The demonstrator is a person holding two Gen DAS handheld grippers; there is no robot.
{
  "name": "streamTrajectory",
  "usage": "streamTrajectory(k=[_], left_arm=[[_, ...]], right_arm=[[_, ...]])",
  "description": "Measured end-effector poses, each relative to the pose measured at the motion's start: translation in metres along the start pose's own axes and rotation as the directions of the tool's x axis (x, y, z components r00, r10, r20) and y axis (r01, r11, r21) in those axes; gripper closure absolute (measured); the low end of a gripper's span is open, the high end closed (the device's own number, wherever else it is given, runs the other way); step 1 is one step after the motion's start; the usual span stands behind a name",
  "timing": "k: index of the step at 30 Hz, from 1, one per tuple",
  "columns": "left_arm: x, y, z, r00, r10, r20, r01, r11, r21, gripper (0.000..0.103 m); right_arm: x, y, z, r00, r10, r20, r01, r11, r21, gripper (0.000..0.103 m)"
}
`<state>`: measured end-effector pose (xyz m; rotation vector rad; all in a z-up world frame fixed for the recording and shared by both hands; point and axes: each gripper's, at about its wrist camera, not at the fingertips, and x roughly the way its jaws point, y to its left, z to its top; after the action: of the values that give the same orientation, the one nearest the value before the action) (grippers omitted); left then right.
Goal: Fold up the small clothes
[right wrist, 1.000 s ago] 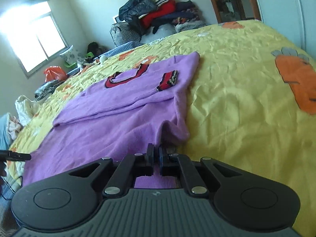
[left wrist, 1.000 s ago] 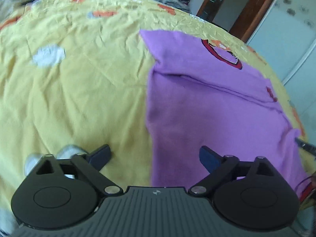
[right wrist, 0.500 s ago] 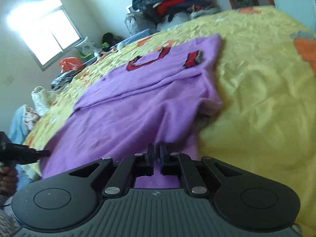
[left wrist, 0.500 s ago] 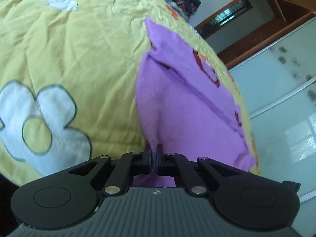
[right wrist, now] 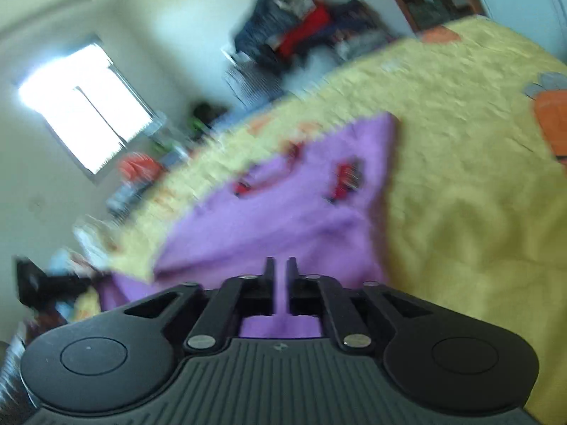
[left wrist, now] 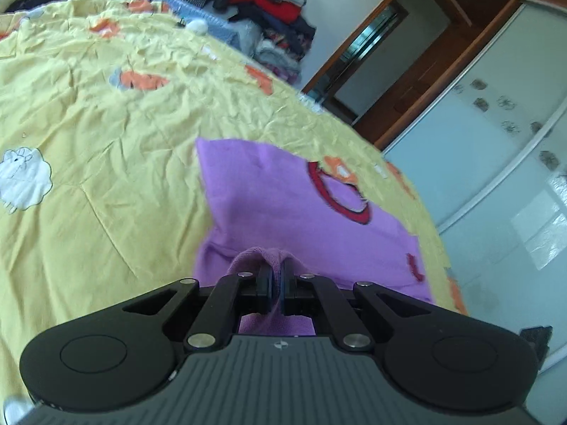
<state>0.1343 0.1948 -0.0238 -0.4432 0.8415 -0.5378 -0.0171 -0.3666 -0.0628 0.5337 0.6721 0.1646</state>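
While clothes pile (left wrist: 269, 10) lies beyond, bedspread (left wrist: 106, 124) spreads.

Yellow bedspread (left wrist: 106, 141) open leftward; clothes pile (left wrist: 269, 10) blocks far edge.

Left tongs (left wrist: 276, 285) clamped, right tongs (right wrist: 280, 285) opening

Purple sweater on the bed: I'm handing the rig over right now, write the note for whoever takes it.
Left gripper: shut on a bunched fold of the purple sweater, lifted off the yellow bedspread.
Right gripper: jaws opening, a narrow gap between them; purple cloth shows through the gap, but blur hides whether the pads touch it.
Sweater: lies on the bedspread, red collar at the far end, a red-cuffed sleeve folded onto the body.
Done: sleeves appear folded in.
Left: likely carry the bottom edge up toward the collar, release, smooth flat.
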Motion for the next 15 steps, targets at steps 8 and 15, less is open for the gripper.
streamTrajectory(k=[8,15], left_arm=[[-0.002,0.039,-0.040,0.999,0.007,-0.054,-0.011,0.998,-0.065,0.096],[0.011,0.046,-0.050,0.996,-0.067,-0.063,0.058,0.990,-0.126,0.100]], right_arm=[[-0.007,-0.008,-0.044,1.000,0.010,-0.012,-0.010,1.000,-0.019,0.017],[0.008,0.001,-0.020,0.998,0.065,0.025,-0.064,0.996,-0.059,0.098]])
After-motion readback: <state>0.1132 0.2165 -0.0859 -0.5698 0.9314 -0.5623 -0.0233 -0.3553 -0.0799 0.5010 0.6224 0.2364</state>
